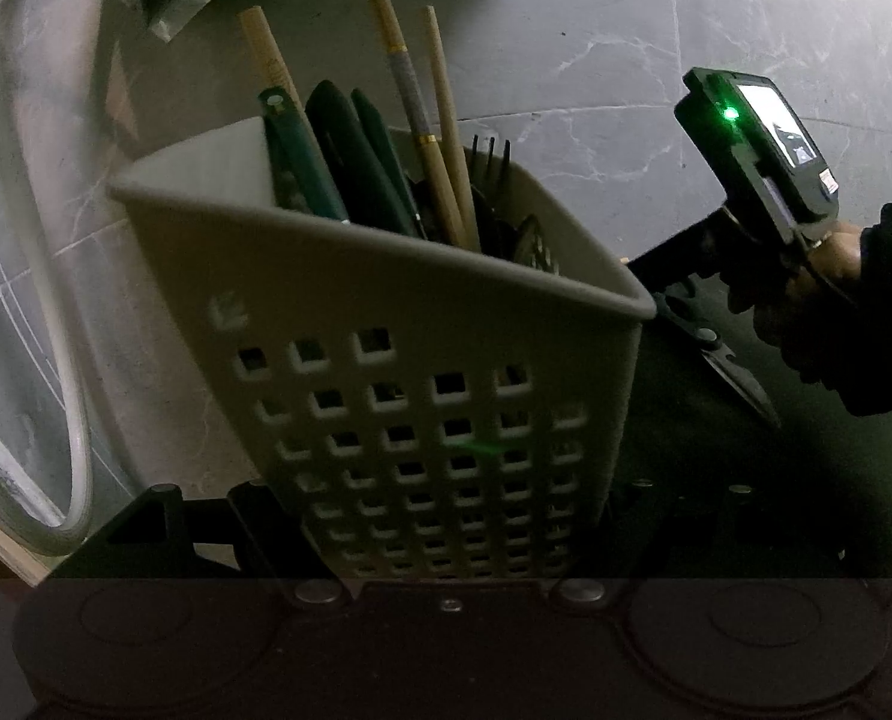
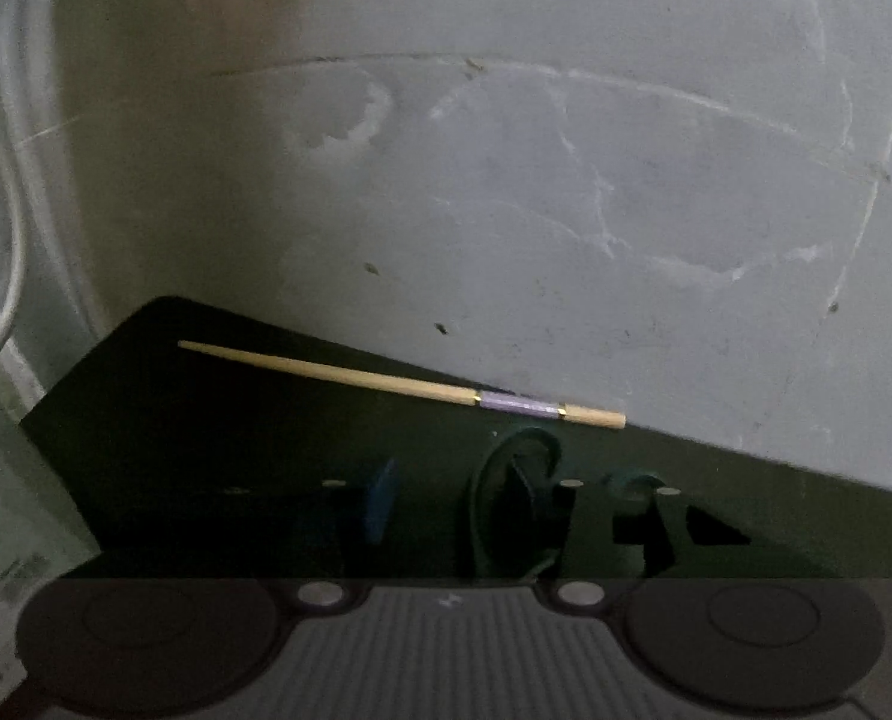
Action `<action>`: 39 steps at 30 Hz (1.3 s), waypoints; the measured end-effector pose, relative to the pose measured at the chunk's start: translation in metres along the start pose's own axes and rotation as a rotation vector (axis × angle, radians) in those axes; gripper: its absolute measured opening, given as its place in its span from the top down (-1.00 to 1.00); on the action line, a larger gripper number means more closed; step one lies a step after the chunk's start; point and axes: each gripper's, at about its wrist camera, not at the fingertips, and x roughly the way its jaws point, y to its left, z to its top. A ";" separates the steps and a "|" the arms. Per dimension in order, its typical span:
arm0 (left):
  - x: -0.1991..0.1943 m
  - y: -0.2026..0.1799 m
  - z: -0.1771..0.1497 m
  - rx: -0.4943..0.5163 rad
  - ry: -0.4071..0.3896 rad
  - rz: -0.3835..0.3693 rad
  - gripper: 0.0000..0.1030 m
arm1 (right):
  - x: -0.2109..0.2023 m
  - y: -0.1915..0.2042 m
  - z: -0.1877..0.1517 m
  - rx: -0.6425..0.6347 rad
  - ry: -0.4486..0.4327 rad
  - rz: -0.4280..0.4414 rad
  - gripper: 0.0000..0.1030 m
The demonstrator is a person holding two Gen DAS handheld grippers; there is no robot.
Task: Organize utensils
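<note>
Left wrist view showed the left gripper (image 1: 446, 498) clamped on the utensil basket (image 1: 386, 300). The right gripper (image 2: 505, 516) straddled the scissors (image 2: 514, 468) on the dark mat (image 2: 206, 450), grip unclear; a half-caught handle could slip and knock the chopstick (image 2: 356, 375) at the mat's far edge

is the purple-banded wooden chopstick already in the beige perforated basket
No, the purple-banded wooden chopstick lies flat on the dark mat.
</note>
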 end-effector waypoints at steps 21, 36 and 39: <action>0.006 0.005 -0.001 0.007 -0.010 -0.019 -0.58 | -0.064 -0.033 -0.016 0.303 -0.242 0.091 0.89; 0.007 0.018 -0.005 0.042 -0.037 -0.070 -0.58 | -0.172 -0.014 -0.025 0.334 -0.532 0.155 0.89; 0.008 0.020 -0.006 0.047 -0.045 -0.077 -0.58 | -0.199 -0.005 -0.011 0.293 -0.602 0.155 0.89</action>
